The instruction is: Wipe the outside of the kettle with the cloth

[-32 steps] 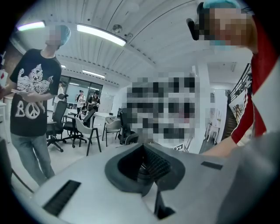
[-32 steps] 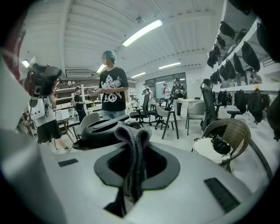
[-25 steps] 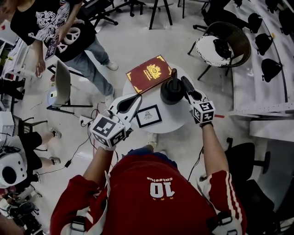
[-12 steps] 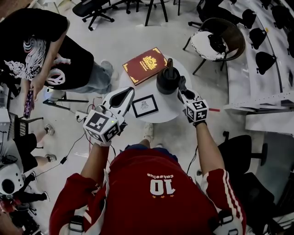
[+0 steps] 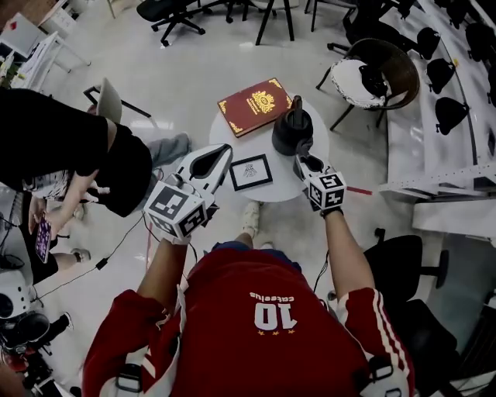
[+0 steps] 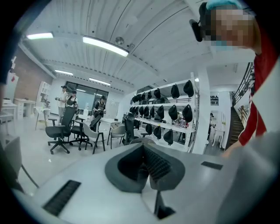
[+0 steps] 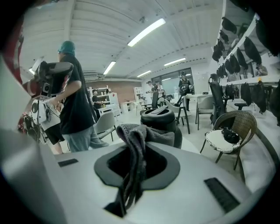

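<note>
A black kettle [image 5: 292,129] stands on the small round white table [image 5: 273,194]. My right gripper [image 5: 303,160] is at the kettle's near side, shut on a dark grey cloth [image 7: 136,142] that drapes over its jaws. In the right gripper view the kettle [image 7: 160,119] rises just behind the cloth, which lies close against its side; contact is hidden. My left gripper [image 5: 219,153] hangs above the table's left edge, jaws shut with nothing between them. In the left gripper view it [image 6: 142,151] points out into the room.
A red book [image 5: 254,106] lies at the table's far side and a black-framed picture [image 5: 250,171] at the near middle. A person in black [image 5: 74,151] stands to the left. A wicker chair [image 5: 373,72] and shelving [image 5: 446,116] are to the right, office chairs [image 5: 172,12] beyond.
My right gripper with the cloth has slid from the kettle's right side round to its near side. The left gripper stays raised. The person in black has moved further left.
</note>
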Available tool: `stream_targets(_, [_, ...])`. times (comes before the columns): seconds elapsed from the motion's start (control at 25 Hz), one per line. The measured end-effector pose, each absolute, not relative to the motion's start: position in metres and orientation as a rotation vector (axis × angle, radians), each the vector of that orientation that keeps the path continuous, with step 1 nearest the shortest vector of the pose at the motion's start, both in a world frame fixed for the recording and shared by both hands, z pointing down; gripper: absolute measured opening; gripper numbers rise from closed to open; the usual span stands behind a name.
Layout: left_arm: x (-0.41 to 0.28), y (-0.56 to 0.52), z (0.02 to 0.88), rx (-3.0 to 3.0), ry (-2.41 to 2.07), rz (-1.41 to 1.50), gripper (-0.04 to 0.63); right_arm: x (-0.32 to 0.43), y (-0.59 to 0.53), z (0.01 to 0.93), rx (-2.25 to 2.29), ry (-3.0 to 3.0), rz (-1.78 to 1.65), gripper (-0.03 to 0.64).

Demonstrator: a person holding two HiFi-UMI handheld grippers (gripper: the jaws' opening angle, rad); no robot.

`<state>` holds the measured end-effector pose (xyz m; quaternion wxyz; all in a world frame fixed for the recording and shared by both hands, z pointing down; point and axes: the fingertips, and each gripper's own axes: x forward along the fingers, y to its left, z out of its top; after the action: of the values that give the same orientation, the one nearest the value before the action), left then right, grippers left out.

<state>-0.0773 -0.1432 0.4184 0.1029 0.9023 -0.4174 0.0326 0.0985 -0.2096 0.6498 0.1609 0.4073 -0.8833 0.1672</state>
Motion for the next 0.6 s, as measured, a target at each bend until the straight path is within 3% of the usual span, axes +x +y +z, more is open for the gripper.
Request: stream_targets(0.6, [-0.123, -0.128, 0.412, 2.609, -1.333, 0.07, 0.008, 0.041, -0.213, 0.645, 1.104, -2.555, 0.479, 0.058])
